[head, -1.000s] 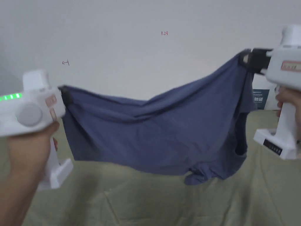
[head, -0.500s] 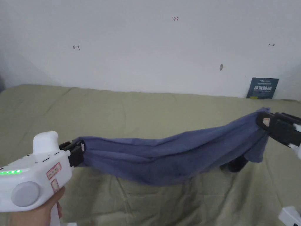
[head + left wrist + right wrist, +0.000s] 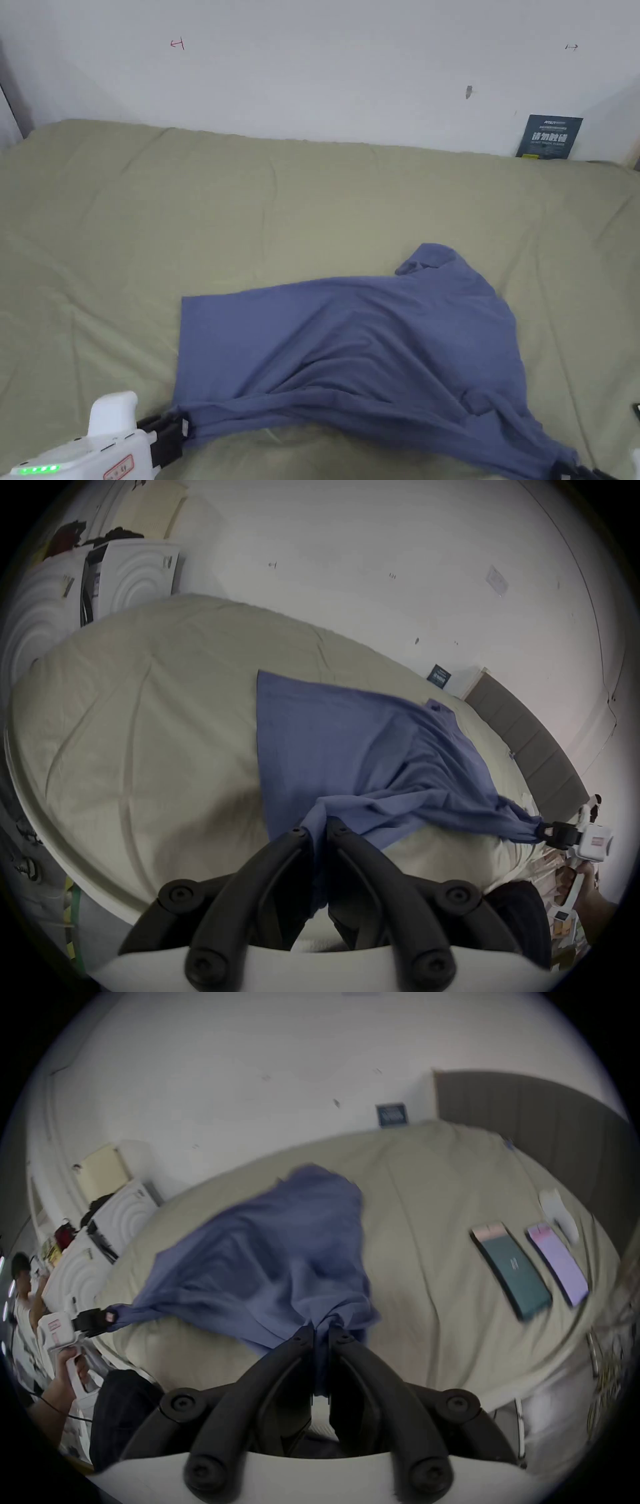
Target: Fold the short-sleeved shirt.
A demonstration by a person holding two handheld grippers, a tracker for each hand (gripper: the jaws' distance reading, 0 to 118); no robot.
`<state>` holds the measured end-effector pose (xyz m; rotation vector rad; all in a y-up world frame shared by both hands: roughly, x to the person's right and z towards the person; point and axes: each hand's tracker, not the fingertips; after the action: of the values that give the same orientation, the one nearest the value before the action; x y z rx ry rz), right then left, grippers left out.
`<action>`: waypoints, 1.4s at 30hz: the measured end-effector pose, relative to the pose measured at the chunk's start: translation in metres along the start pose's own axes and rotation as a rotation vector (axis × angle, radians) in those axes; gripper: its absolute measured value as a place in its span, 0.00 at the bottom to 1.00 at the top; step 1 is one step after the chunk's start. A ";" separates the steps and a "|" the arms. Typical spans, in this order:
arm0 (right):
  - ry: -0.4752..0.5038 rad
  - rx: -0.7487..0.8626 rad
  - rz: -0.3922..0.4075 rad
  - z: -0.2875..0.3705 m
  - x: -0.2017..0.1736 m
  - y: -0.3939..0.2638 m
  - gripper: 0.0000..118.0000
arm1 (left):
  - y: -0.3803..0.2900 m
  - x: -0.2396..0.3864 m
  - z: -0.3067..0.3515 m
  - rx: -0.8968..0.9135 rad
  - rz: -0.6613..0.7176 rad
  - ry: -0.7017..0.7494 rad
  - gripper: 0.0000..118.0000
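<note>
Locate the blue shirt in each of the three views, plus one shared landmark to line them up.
Head view: blue shirt lower centre, spread on the bed.
Left gripper view: shirt centre, running right from the left gripper to the right gripper.
Right gripper view: shirt centre-left, above the right gripper.
Shared landmark: dark sign against the wall.

I see the blue short-sleeved shirt (image 3: 375,350) spread rumpled across the olive bed (image 3: 125,237), its far edge flat, a sleeve bunched at the far right, and its near edge lifted into taut, gathered corners.
</note>
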<state>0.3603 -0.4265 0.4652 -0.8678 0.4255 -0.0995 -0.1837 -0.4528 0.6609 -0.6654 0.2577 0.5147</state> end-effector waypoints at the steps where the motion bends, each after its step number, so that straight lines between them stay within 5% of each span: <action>1: -0.022 -0.033 -0.005 -0.006 0.003 -0.001 0.11 | -0.002 0.002 0.002 0.001 -0.010 0.005 0.06; 3: -0.046 -0.072 0.003 -0.017 0.008 -0.004 0.43 | -0.005 0.003 0.004 -0.002 -0.019 0.009 0.17; 4: -0.035 -0.077 0.005 -0.021 0.010 -0.003 0.70 | -0.004 0.002 0.006 -0.001 -0.017 0.011 0.35; 5: -0.031 -0.079 0.001 -0.022 0.011 -0.002 0.97 | -0.003 0.001 0.009 0.001 -0.001 0.002 0.74; 6: -0.027 -0.066 -0.002 -0.016 0.010 -0.003 1.00 | -0.002 0.001 0.014 -0.003 0.006 -0.006 0.94; 7: -0.016 0.000 -0.009 -0.005 0.008 -0.001 1.00 | 0.000 0.003 0.025 0.005 0.010 -0.015 1.00; 13: 0.157 0.082 -0.017 0.064 -0.023 -0.004 1.00 | -0.003 0.022 0.107 0.080 -0.062 -0.015 1.00; 15: 0.225 0.105 -0.040 0.079 -0.034 -0.014 0.82 | -0.009 0.028 0.120 0.076 -0.075 0.025 1.00; 16: 0.221 0.117 -0.037 0.083 -0.040 -0.018 0.59 | -0.012 0.030 0.123 0.077 -0.075 0.064 0.97; 17: 0.205 0.115 -0.035 0.085 -0.047 -0.020 0.16 | -0.013 0.032 0.123 0.086 -0.086 0.061 0.73; 18: 0.184 0.113 -0.033 0.084 -0.051 -0.022 0.00 | -0.012 0.032 0.122 0.083 -0.072 0.052 0.29; 19: 0.157 0.099 -0.028 0.081 -0.055 -0.022 0.00 | -0.008 0.034 0.116 0.075 -0.047 0.052 0.02; 21: 0.186 0.106 -0.037 0.079 -0.055 -0.023 0.00 | 0.004 0.032 0.098 0.052 0.008 0.150 0.02; 22: 0.219 0.094 -0.040 0.074 -0.055 -0.021 0.00 | 0.015 0.030 0.084 0.022 -0.018 0.052 0.02; 35: 0.192 0.046 -0.034 0.031 -0.067 0.002 0.00 | 0.247 -0.021 -0.153 -0.176 0.050 0.189 0.04; 36: 0.191 0.044 -0.038 0.029 -0.067 0.002 0.00 | 0.257 -0.026 -0.168 -0.170 0.040 0.198 0.15; 37: 0.189 0.040 -0.042 0.026 -0.068 0.003 0.00 | 0.260 -0.029 -0.181 -0.206 0.052 0.209 0.42; 38: 0.190 0.036 -0.046 0.023 -0.068 0.004 0.00 | 0.262 -0.031 -0.195 -0.240 0.062 0.235 0.90; 39: 0.191 0.032 -0.051 0.020 -0.067 0.004 0.00 | 0.261 -0.035 -0.208 -0.272 0.069 0.243 1.00; 42: 0.195 0.026 -0.063 0.015 -0.066 0.006 0.00 | 0.246 -0.031 -0.225 -0.324 0.131 0.184 0.98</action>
<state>0.3053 -0.3947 0.4906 -0.8495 0.5780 -0.2483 -0.3546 -0.4451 0.3735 -1.0183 0.3977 0.6282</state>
